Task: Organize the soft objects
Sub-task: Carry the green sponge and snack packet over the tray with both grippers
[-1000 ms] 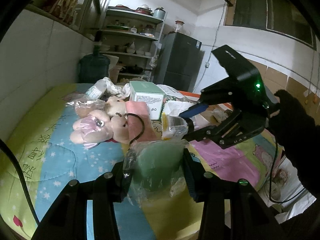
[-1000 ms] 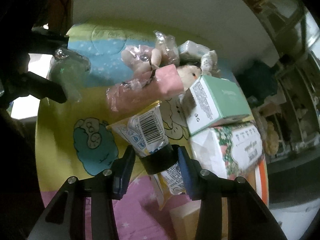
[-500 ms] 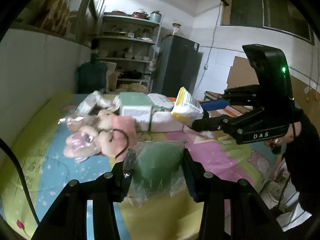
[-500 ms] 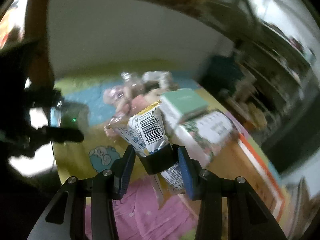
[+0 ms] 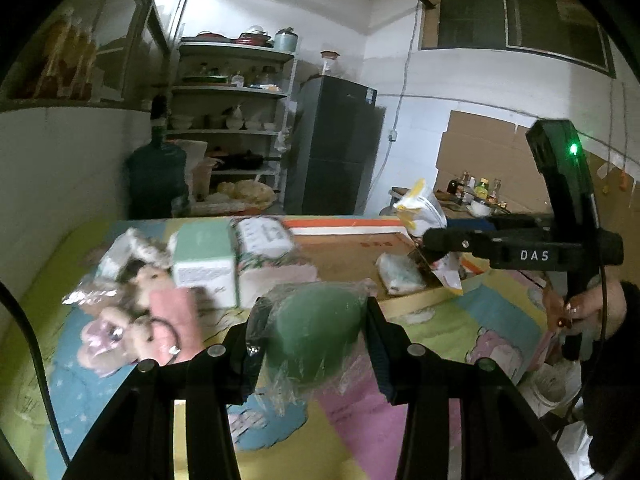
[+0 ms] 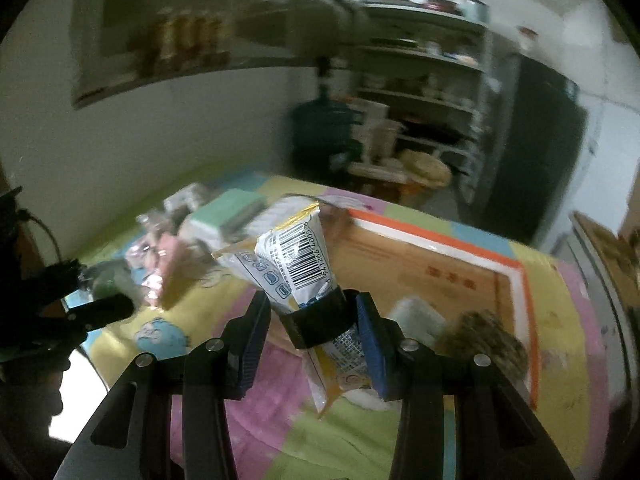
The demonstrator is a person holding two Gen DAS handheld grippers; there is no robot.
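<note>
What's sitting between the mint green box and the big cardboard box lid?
In the left wrist view, a floral-printed tissue pack lies between the mint green box and the cardboard box lid.

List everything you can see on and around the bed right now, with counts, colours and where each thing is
Green soft object in clear plastic wrap: one, between the left gripper's fingers.
Yellow and white barcoded snack packet: one, clamped in the right gripper, above the bed.
Mint-green box: one, on the quilt by the toys.
Pink and beige plush toys: a pile, count unclear, left on the quilt.
Flat brown cardboard box with orange edge: one, far right of the bed.
Pastel patchwork quilt: one, covering the bed.
Dark fridge: one, back wall.
Left gripper: black, gripping.
Right gripper: black, gripping.
</note>
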